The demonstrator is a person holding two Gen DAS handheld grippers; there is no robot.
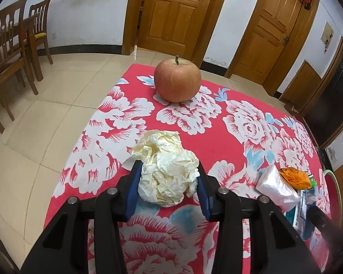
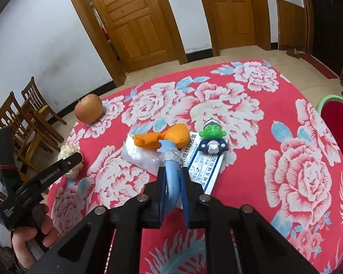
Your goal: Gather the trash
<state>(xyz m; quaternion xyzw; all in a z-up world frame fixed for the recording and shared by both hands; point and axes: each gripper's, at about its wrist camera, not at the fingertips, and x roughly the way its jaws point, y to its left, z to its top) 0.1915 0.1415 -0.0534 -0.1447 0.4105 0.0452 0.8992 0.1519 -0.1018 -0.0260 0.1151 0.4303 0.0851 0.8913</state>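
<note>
My left gripper [image 1: 169,171] is shut on a crumpled ball of cream paper [image 1: 167,173], which rests on the red floral tablecloth [image 1: 217,141]; the ball also shows in the right wrist view [image 2: 68,151]. My right gripper [image 2: 173,171] is shut on a bent light-blue tube [image 2: 171,175] with tape near its tip. Just beyond the tube lie an orange wrapper [image 2: 167,137], a white plastic bag [image 2: 139,156], a printed white card [image 2: 205,166] and a green-faced toy [image 2: 211,137]. The bag [image 1: 276,187] and wrapper [image 1: 295,175] also show at right in the left wrist view.
An apple [image 1: 177,80] stands at the table's far edge, also seen in the right wrist view [image 2: 89,111]. Wooden chairs [image 1: 13,45] stand on the tiled floor at left. A red stool with a green rim [image 2: 338,123] is at the right. Wooden doors [image 1: 171,13] line the back wall.
</note>
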